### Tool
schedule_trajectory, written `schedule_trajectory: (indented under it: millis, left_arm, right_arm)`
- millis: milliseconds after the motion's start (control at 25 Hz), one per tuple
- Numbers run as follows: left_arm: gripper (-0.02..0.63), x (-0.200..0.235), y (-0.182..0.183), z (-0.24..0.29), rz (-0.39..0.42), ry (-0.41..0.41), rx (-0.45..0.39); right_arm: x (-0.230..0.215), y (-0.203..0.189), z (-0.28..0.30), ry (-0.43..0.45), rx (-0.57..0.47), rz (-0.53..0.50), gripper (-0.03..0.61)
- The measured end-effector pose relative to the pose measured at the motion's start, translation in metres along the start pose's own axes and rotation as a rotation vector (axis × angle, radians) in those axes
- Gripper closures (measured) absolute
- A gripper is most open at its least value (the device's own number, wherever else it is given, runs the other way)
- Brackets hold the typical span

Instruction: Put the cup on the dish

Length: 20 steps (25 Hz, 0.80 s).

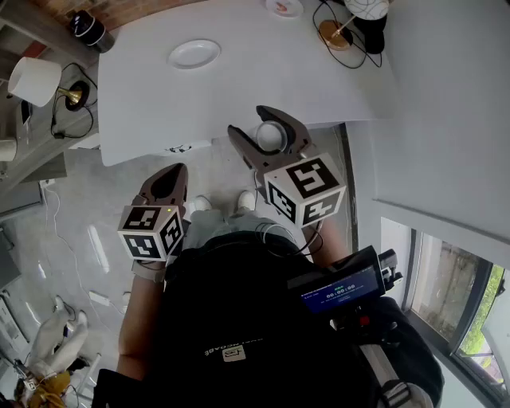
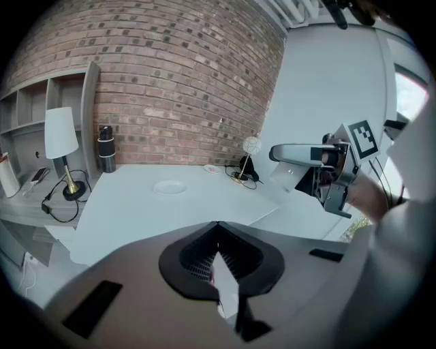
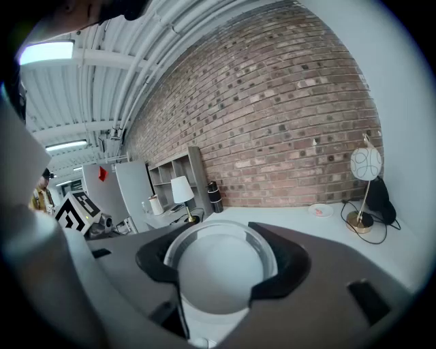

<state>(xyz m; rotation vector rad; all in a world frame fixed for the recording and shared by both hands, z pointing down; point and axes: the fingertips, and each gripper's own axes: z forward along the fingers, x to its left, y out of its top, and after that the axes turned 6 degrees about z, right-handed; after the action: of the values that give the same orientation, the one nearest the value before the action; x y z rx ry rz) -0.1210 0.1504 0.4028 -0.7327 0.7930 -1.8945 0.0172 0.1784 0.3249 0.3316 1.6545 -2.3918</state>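
A white cup [image 1: 271,137] sits gripped between the jaws of my right gripper [image 1: 256,126], held in the air over the near edge of the white table [image 1: 263,72]. In the right gripper view the cup [image 3: 221,269] fills the space between the jaws of my right gripper [image 3: 218,245], its open mouth facing the camera. The white dish [image 1: 194,53] lies empty on the table's far left part, well ahead of the cup; the left gripper view also catches the dish [image 2: 169,187]. My left gripper [image 1: 166,182] hangs shut and empty below the table edge, over the floor.
A small plate with a red mark [image 1: 284,7] and a gold-based lamp [image 1: 335,33] with black cables stand at the table's far right. A black bottle [image 1: 88,28] is at the far left corner. A white-shaded lamp [image 1: 33,80] sits on a side shelf.
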Motion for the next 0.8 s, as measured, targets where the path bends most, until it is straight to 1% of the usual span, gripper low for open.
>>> schedule_trajectory:
  millis: [120,240,440,640,800]
  left_arm:
    - [0.609,0.003,0.008,-0.001,0.004,-0.002,-0.009]
    - [0.609,0.007,0.011,-0.011,0.011,-0.001,-0.021]
    - [0.609,0.008,0.004,-0.030,0.011,-0.002,-0.039]
    - [0.609,0.016,0.002,-0.038,-0.004,0.002,-0.056]
    - [0.609,0.014,-0.002,-0.041,-0.008,-0.001,-0.058]
  right_arm:
    - [-0.003,0.003,0.001,-0.013,0.000,0.021,0.330]
    - [0.004,0.009,-0.005,-0.022,-0.017,0.020,0.330]
    - [0.022,0.013,-0.017,-0.036,-0.049,0.015,0.330]
    - [0.032,0.015,-0.017,-0.040,-0.056,0.018,0.330]
    - [0.032,0.015,-0.021,-0.052,-0.069,0.046,0.331]
